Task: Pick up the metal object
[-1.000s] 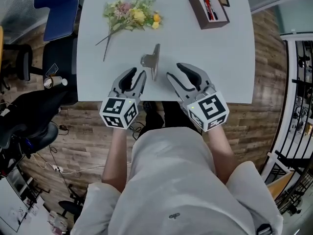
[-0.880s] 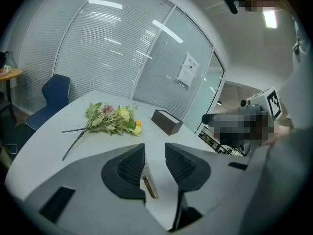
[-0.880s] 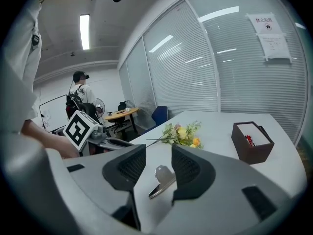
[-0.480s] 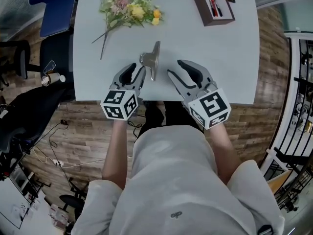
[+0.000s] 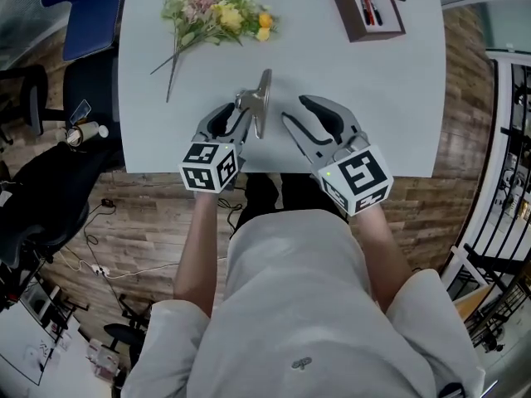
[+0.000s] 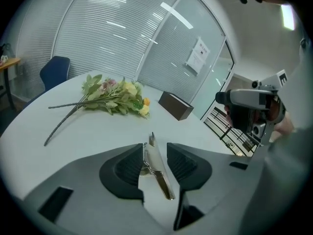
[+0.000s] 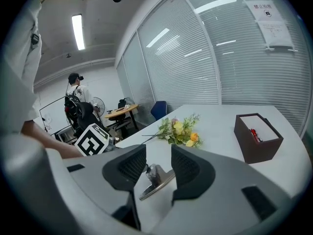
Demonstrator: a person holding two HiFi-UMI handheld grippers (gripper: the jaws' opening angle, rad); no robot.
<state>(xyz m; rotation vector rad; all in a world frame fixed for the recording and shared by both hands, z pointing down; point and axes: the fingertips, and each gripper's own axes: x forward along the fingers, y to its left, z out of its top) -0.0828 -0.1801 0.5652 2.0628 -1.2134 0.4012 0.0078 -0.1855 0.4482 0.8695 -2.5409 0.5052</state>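
The metal object, a long shiny clip with a round knob, lies flat on the white table. My left gripper reaches up to its near end, and its jaws are opening. In the left gripper view the metal object lies between the pads, close to the left pad and clear of the right one. My right gripper stands open just right of the clip, nothing between its fingers. From the right gripper view the metal object lies on the table ahead of the jaws.
A bunch of flowers lies at the table's far left, its stem pointing toward the near edge. A brown box with red pens stands at the far right. A blue chair stands left of the table.
My left gripper has moved forward and right, so the clip's near end now lies between its jaws. The right gripper has hardly moved.
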